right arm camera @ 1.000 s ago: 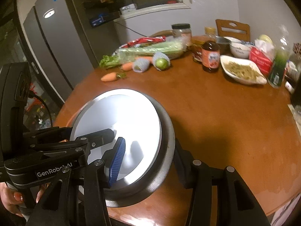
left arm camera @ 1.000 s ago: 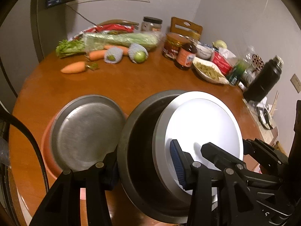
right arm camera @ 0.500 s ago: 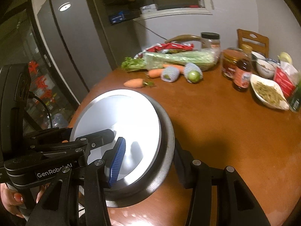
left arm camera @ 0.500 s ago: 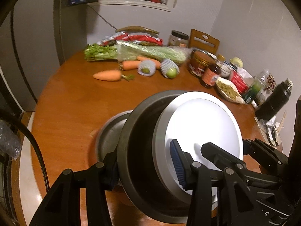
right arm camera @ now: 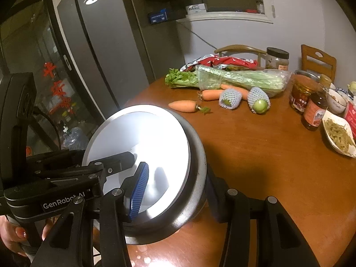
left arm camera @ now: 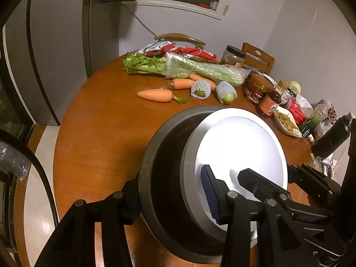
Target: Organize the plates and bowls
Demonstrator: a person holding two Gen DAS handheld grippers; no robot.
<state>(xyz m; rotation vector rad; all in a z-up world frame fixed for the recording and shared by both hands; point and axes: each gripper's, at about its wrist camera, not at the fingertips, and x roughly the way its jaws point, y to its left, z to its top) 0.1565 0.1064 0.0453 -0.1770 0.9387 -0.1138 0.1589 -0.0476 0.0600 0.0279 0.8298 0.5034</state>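
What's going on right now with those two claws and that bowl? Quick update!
Left gripper and right gripper both clamped on the metal bowl, opposite rims. White plate nested inside it. Carrot and wrapped fruit on the table ahead.

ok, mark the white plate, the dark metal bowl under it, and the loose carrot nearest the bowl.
white plate [left arm camera: 240, 146], left wrist view, flat centre.
dark metal bowl [left arm camera: 164, 178], left wrist view, inner wall.
loose carrot [right arm camera: 182, 106], right wrist view, mid body.

The right gripper [right arm camera: 175, 191] clamps its jaws on the rim of a metal bowl [right arm camera: 195, 155] holding a white plate [right arm camera: 142, 138], above the desk [right arm camera: 267, 155].
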